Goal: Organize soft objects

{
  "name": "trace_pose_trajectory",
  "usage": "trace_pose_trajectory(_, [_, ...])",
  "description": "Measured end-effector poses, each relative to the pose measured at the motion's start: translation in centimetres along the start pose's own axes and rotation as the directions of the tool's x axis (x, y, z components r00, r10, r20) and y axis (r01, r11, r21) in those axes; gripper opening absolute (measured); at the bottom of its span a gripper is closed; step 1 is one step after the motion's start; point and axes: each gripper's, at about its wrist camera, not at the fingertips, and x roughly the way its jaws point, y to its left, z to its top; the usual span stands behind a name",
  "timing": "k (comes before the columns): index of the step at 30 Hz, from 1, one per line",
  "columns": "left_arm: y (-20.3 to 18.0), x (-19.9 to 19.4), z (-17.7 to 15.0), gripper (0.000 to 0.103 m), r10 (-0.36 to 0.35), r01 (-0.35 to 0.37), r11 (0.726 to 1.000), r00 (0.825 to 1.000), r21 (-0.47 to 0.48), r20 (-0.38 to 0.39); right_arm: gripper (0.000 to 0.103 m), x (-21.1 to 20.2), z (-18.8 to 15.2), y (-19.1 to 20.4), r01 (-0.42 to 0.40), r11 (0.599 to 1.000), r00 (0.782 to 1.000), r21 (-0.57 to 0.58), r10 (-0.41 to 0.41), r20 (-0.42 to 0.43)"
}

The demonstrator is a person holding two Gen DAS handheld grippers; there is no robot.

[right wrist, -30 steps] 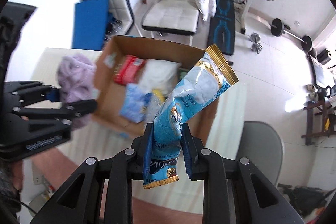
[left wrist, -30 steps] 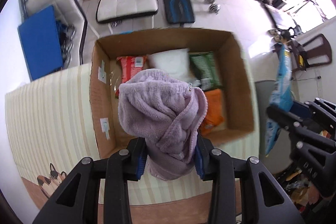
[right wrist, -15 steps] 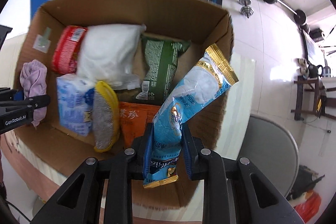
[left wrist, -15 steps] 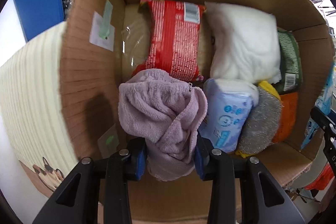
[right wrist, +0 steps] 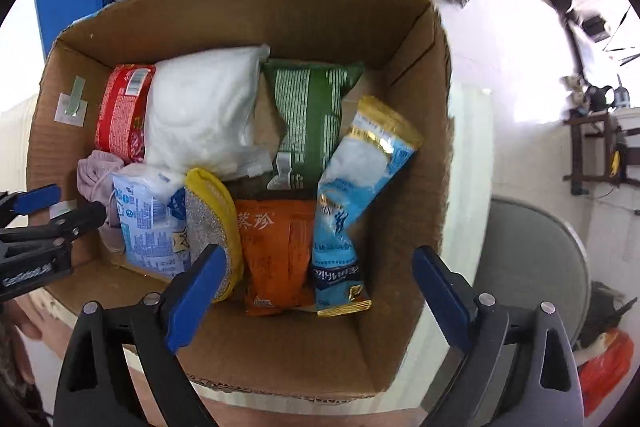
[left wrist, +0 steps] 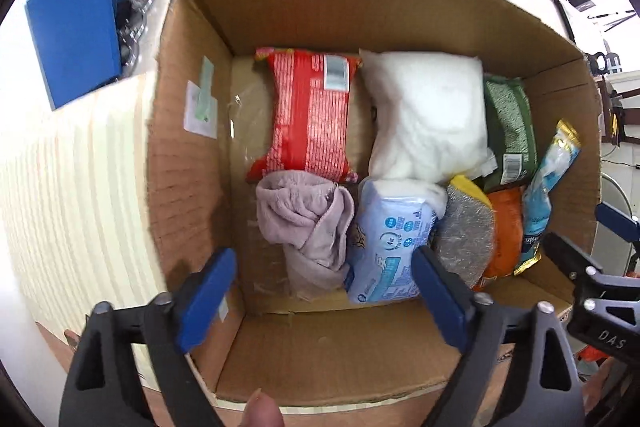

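Hovering over the box point(left wrist: 192, 155), with the left tool point(left wrist: 324, 291) spread wide and pinching nothing. Same for the right tool point(right wrist: 316, 287): wide apart, nothing between its blue pads point(right wrist: 440, 287).

Lying inside the box now, near the left wall: a pink towel point(left wrist: 308, 227), soft and fuzzy, all bunched up like a lump. Tucked just in front of the red pack point(left wrist: 308, 115) and touching the wipes point(left wrist: 388, 247). Probably dropped there because that corner had a gap left.

Leaning at the right side, up against the box wall: a blue bag point(right wrist: 352, 195), long and shiny, with gold ends and a crinkly skin. Slanted, most likely because of little room to lie flat. Touching the orange bag point(right wrist: 276, 259) beside it.

Packed close in two rows, probably so that everything fits: a white pillow point(right wrist: 200, 115), puffy and smooth; a green bag point(right wrist: 308, 115), flat and crinkled; a sponge point(right wrist: 212, 227), yellow with a rough silver face, standing on its edge between the wipes and the orange bag.

Made of brown cardboard, stiff and ridged, with flaps folded out. Resting on a striped tabletop point(left wrist: 80, 187).

Looks close to done, with both things down and let go.
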Motion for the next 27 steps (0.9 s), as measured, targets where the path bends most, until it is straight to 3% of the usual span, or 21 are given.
trace_pose_trajectory(3, [0.3,-1.1,-0.5,0.092,0.006,-0.006,1.0,1.0,0.002,0.03,0.103,-0.4,-0.4,0.2,-0.018,1.0,1.0,0.012,0.017,0.005])
trace_pose_trajectory(10, [0.2,-3.1,-1.4,0.092,0.017,-0.016,1.0,0.996,-0.013,0.089,0.103,-0.4,-1.6,0.7,-0.026,0.999,0.999,0.041,0.024,0.04])
trace_pose_trajectory(15, [-0.9,-6.1,-3.8,0.092,0.038,-0.036,0.999,0.985,-0.013,0.168,0.103,-1.5,-3.1,0.9,-0.044,0.998,0.997,0.053,0.041,0.069])
trace_pose_trajectory(21, [-1.4,-10.8,-8.1,0.092,0.06,-0.054,0.998,0.953,-0.027,0.297,0.103,-5.5,-6.5,0.9,-0.065,0.996,0.985,0.062,0.054,0.166])
trace_pose_trajectory(27, [-2.6,-15.6,-13.9,0.092,0.083,-0.076,0.997,0.904,-0.033,0.419,0.103,-10.9,-11.9,0.6,-0.092,0.994,0.956,0.066,0.07,0.284])
